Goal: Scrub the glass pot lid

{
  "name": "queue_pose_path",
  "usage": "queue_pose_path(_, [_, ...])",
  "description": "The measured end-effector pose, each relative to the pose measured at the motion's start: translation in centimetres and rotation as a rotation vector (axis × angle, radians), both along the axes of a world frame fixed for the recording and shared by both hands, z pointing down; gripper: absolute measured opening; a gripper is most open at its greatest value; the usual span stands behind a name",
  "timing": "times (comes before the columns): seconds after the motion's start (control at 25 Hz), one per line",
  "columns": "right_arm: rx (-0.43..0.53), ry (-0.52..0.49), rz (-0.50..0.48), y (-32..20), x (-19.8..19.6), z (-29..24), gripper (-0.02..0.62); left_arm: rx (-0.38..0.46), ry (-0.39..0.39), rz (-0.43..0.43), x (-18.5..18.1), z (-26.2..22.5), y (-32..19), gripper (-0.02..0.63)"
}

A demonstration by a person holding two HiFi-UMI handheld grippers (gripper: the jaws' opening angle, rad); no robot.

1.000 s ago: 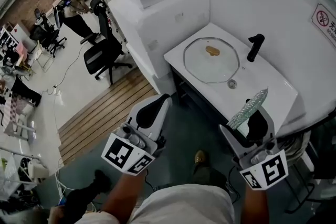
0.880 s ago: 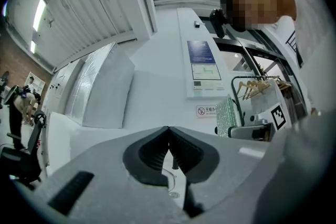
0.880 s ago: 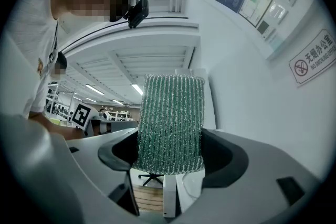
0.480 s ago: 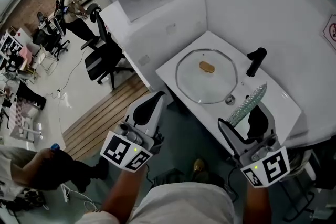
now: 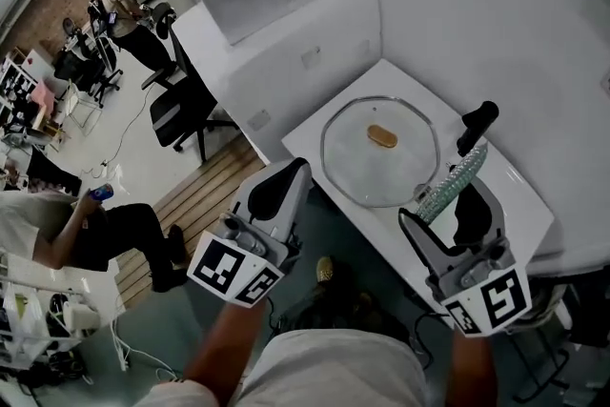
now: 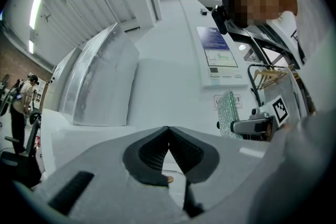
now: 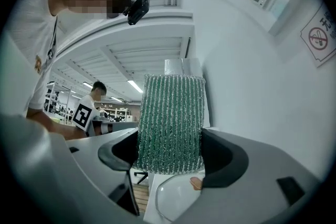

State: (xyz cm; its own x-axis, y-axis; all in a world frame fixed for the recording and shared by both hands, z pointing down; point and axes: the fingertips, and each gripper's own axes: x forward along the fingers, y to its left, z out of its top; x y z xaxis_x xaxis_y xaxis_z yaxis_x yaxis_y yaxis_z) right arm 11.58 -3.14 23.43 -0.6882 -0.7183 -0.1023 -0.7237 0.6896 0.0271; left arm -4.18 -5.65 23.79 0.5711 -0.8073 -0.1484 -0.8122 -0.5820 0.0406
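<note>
The round glass pot lid [image 5: 374, 169] with a tan knob [image 5: 382, 137] lies flat on the white counter [image 5: 505, 195]. My right gripper [image 5: 452, 201] is shut on a green scouring sponge [image 5: 456, 178] that stands up out of its jaws, held near the lid's right edge. In the right gripper view the sponge [image 7: 170, 122] fills the gap between the pads, with the lid [image 7: 170, 202] below. My left gripper [image 5: 292, 172] is shut and holds nothing, hovering left of the counter's corner; its jaws [image 6: 168, 129] meet at the tip.
A black tap-like post [image 5: 476, 128] stands at the counter's back, right of the lid. A white ledge [image 5: 276, 43] and wall flank the counter. On the floor to the left are a wooden strip [image 5: 205, 195], a black office chair [image 5: 176, 110] and a seated person [image 5: 86, 229].
The head view has swung, so the lid now sits closer to both grippers. A seated person has come into view at left. Both grippers keep their grip states.
</note>
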Motion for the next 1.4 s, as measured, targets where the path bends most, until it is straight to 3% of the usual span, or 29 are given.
queue_pose_path(0.48, [-0.022,0.071,0.110,-8.3,-3.5,0.3,0.348,-0.051,-0.056,0.087,-2.1,3.1,-10.2,0.015])
queue_pose_path(0.88, [-0.093,0.209,0.194,-14.1,-5.5,1.5,0.348,-0.207,-0.128,0.132,-3.4,8.5,-17.2,0.017])
queue_pose_path(1.24, [-0.239,0.373,0.144,-18.9,-6.3,4.0,0.348,-0.382,-0.202,0.191,-2.0,13.2,-20.5,0.025])
queue_pose_path(1.4, [-0.349,0.473,0.083,-20.7,-6.6,6.4,0.348,-0.474,-0.245,0.192,-1.6,15.4,-21.3,0.100])
